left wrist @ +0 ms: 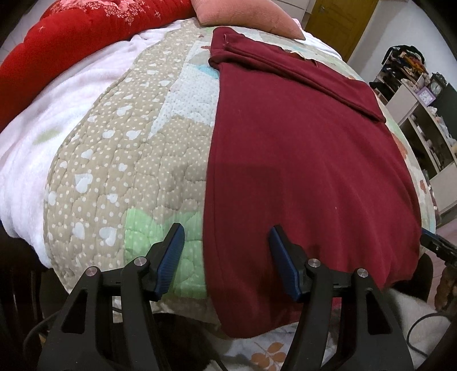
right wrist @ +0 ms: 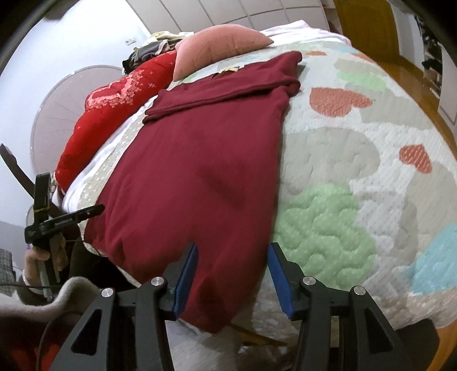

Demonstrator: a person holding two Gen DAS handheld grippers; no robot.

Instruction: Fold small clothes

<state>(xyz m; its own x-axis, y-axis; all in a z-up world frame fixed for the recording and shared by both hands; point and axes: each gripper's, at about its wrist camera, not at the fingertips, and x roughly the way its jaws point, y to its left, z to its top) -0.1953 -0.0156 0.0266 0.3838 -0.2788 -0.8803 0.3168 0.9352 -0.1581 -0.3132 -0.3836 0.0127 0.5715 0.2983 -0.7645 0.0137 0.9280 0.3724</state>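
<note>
A dark red garment (left wrist: 300,171) (right wrist: 194,171) lies flat on the quilted bedspread (left wrist: 120,159) (right wrist: 357,171), with a sleeve folded across its far end. My left gripper (left wrist: 227,228) is open over the garment's near left edge, one finger above the quilt and the other above the cloth. My right gripper (right wrist: 233,246) is open too; the garment's near right corner lies between its fingers, and the pads stand apart from the cloth. In the right wrist view a hand holds the left gripper's body (right wrist: 45,225) at the bed's left edge.
A pink pillow (left wrist: 245,14) (right wrist: 222,42) sits at the far end of the bed. A red blanket (left wrist: 71,48) (right wrist: 114,114) and a white fleece (left wrist: 37,137) lie along the left side. Shelves (left wrist: 422,114) stand to the right, over a wooden floor (right wrist: 414,94).
</note>
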